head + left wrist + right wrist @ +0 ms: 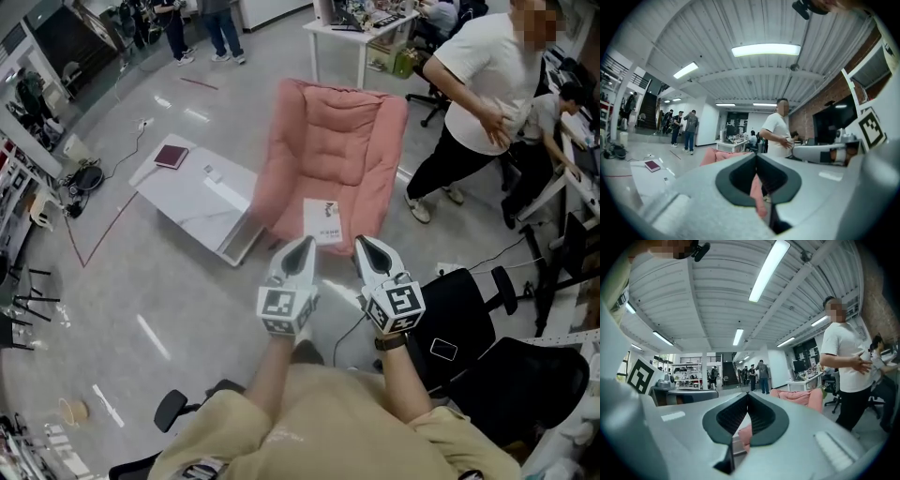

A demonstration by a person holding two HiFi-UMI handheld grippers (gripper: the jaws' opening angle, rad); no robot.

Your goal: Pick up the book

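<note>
A white book lies flat on the seat of the pink armchair, just beyond both grippers. A second, maroon book rests on the far corner of the low white table at the left; the left gripper view also shows this maroon book. My left gripper and right gripper are held side by side and level in front of the chair, both shut with nothing between the jaws. In their own views the left gripper and right gripper show jaws pressed together, with pink cushion behind.
A person in a white shirt stands right of the chair. Black office chairs are close at my right, and a cable runs across the floor there. Other people and a white desk stand at the back.
</note>
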